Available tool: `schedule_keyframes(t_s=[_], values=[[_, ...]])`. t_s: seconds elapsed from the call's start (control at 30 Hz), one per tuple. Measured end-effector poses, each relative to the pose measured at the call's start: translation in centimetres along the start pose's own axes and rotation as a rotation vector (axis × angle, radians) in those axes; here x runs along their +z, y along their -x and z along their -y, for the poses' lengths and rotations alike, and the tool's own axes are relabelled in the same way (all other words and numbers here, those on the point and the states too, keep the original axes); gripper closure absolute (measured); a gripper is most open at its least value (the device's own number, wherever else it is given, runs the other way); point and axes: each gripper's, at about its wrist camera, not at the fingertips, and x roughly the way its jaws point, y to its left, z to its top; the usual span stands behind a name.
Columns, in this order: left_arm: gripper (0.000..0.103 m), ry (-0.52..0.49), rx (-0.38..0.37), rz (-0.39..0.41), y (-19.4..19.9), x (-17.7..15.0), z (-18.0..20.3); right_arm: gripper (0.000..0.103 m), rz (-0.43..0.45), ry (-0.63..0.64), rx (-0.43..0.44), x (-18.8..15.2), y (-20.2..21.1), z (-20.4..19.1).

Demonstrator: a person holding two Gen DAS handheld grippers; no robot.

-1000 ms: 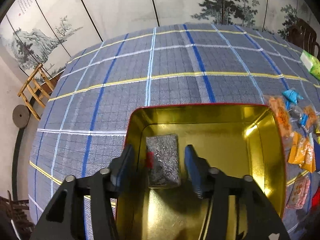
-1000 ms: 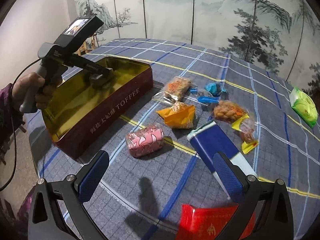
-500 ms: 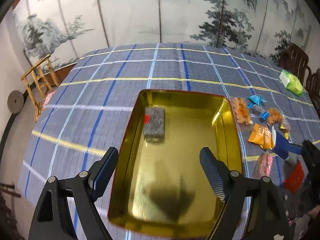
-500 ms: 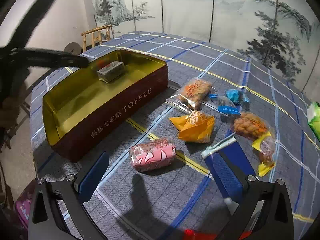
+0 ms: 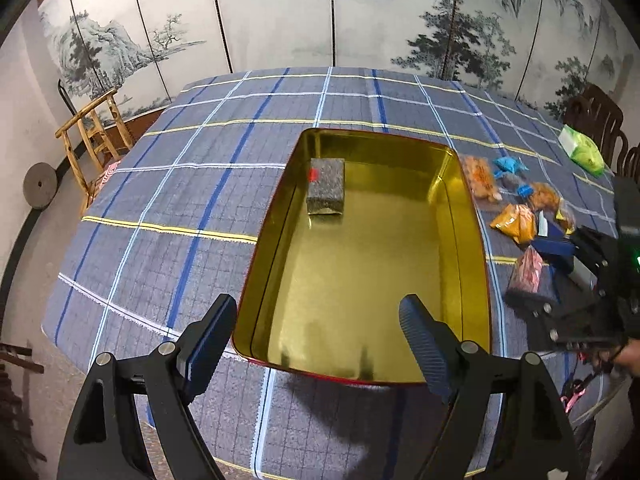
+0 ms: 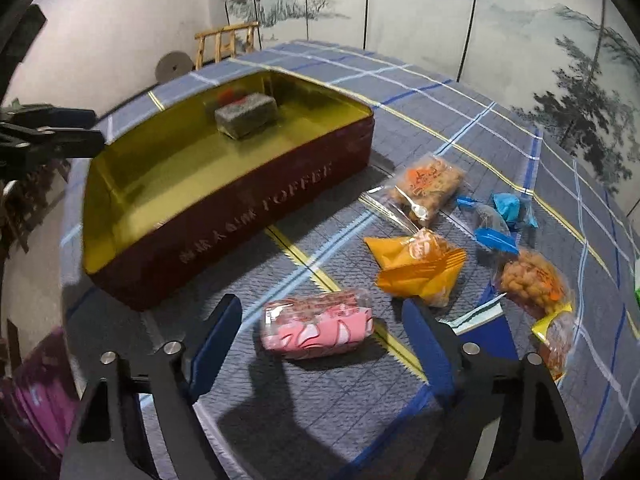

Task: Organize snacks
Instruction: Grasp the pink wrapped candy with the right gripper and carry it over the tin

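**Pink snack between your right jaws, one grey packet in the tin**

While your right gripper (image 6: 322, 344) hangs over the pink snack (image 6: 317, 330), its jaws are closing, with the snack lying between them on the tablecloth (image 6: 460, 128); the pads do not press on it, and a gap shows on each side. That snack sits just beside the tin's long red side, toward the table's near edge.

Your left gripper (image 5: 316, 344) stands wide open with nothing held, hovering over the near end of the tin (image 5: 468, 184). Look at the tin's gold floor: a single grey packet (image 5: 326, 191) with a red spot lies in the far left corner, close to the wall, and the other corners are bare.

To the right of the tin you have the loose snacks spread on the cloth. An orange packet (image 6: 420, 270) lies just past the pink snack, a clear bag of brown biscuits (image 6: 430, 184) lies nearer the tin's far end, and blue-wrapped sweets (image 6: 506, 216) sit beside it. A bag of nuts (image 6: 530, 282) rests farther right, and a dark blue box (image 6: 486, 334) is partly hidden behind your right finger. A green packet (image 5: 582, 150) lies well apart from them, near the table's far right edge.
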Motion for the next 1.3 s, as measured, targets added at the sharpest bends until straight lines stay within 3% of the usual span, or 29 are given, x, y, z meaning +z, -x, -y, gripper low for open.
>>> schedule_keyframes(t_s=[0.03,0.07,0.2,0.47,0.7,0.93,1.3], values=[[0.023,0.0,0.0,-0.003,0.0,-0.1,0.1,0.034,-0.008,0.003,0.007,0.0,-0.2,0.1],[0.023,0.002,-0.002,-0.005,0.0,-0.2,0.1,0.051,-0.022,0.001,0.02,0.0,-0.6,0.3],[0.023,0.017,-0.014,-0.004,0.6,-0.3,0.1,0.054,-0.05,-0.008,0.027,0.0,-0.7,0.0],[0.023,-0.015,0.01,0.064,3.2,-0.9,0.7,0.054,0.059,-0.055,0.066,0.4,4.4,-1.7],[0.023,-0.004,0.011,0.06,3.9,-1.3,0.5,0.054,0.138,-0.007,0.083,4.6,6.3,-3.6],[0.017,-0.017,0.05,0.064,4.3,-1.8,0.3,0.054,0.154,0.045,0.099,9.7,4.2,-4.4],[0.015,-0.047,0.093,0.061,3.8,-2.2,-0.1,0.054,0.051,0.065,0.077,13.3,-2.3,-3.9]])
